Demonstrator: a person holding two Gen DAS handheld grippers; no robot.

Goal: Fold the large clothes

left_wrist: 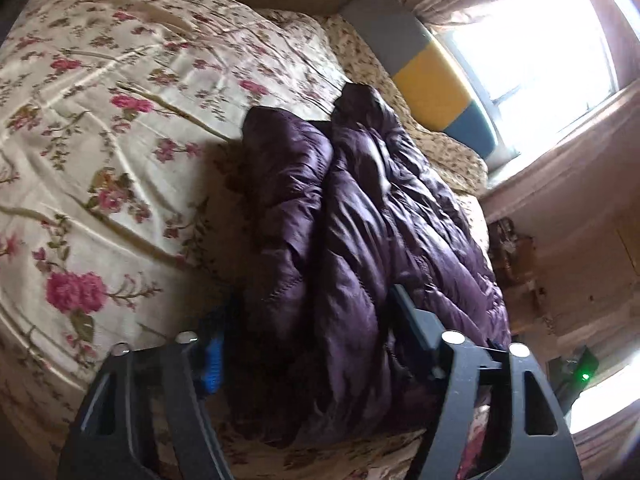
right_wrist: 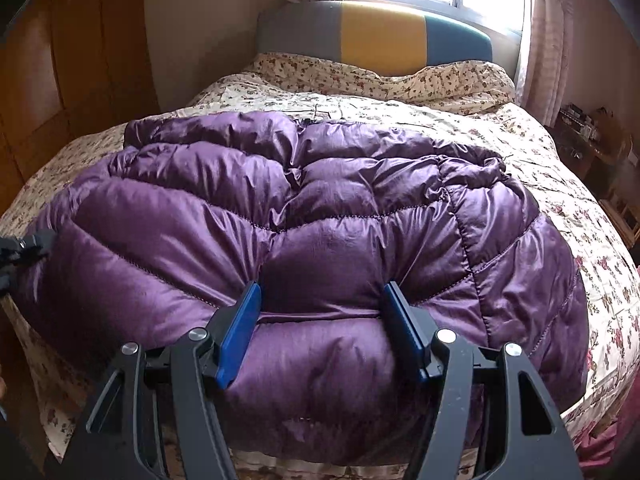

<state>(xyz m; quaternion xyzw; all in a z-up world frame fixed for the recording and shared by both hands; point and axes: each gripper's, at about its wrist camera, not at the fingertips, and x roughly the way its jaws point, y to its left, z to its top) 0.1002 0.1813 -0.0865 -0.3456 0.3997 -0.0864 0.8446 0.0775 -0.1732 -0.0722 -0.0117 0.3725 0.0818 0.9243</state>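
Observation:
A puffy purple quilted jacket (right_wrist: 320,200) lies crumpled across the floral bedspread (right_wrist: 580,208). In the right wrist view my right gripper (right_wrist: 322,286) holds the near hem. Its blue pads (right_wrist: 240,332) dig into the padding, and a fold bulges between them. In the left wrist view the jacket (left_wrist: 360,208) runs away from me as a long dark roll. My left gripper (left_wrist: 312,300) straddles its near end with padding filling the gap between both fingers. That gripper's dark tip (right_wrist: 22,250) also shows at the jacket's left edge in the right wrist view.
The bed's grey, yellow and teal headboard (right_wrist: 380,32) stands under a bright window with curtains. A pillow (right_wrist: 440,80) lies against it. Wooden wardrobe doors (right_wrist: 60,80) line the left side. A cluttered shelf (right_wrist: 592,132) stands right of the bed.

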